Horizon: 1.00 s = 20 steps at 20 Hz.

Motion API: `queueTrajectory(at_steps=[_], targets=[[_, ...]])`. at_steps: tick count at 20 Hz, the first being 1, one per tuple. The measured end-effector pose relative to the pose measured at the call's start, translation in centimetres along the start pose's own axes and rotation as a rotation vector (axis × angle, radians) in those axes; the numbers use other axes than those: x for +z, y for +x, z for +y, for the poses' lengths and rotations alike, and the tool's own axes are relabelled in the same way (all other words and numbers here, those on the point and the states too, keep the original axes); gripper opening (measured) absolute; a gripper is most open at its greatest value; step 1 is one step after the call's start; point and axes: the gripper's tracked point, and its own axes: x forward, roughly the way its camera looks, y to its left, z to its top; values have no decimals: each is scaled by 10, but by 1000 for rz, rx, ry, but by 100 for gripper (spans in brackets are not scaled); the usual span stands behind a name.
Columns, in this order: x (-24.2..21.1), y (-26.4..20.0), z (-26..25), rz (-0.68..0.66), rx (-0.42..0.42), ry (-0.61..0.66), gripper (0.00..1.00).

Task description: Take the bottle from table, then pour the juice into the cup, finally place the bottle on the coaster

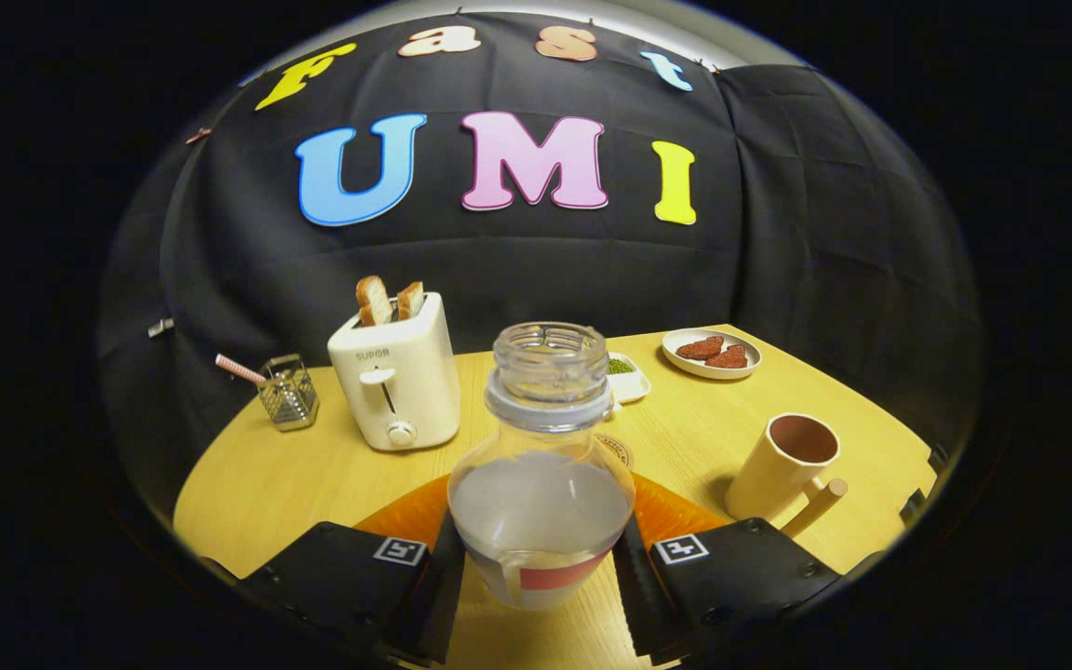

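Gripper (539, 558) level, fingers (434, 577) clamped on bottle (541, 484)

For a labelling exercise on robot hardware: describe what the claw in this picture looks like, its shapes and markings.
The claw has two broad, flat-topped blocks, one on each side of the bottle. Each block carries a small square white tag with a black pattern near its inner corner, and small screws show along the outer edges. Thin upright fingers line the inner faces.

One bottle (541, 484), one cup (783, 468), two toast slices (389, 301).
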Motion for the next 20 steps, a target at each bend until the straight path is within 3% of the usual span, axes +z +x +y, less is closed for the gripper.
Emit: queueTrajectory(at_steps=[9, 13, 20], targets=[[58, -19, -23, -27, 68, 339, 73], [69, -20, -37, 9, 134, 500, 73], [65, -10, -75, 102, 180, 753, 73]])
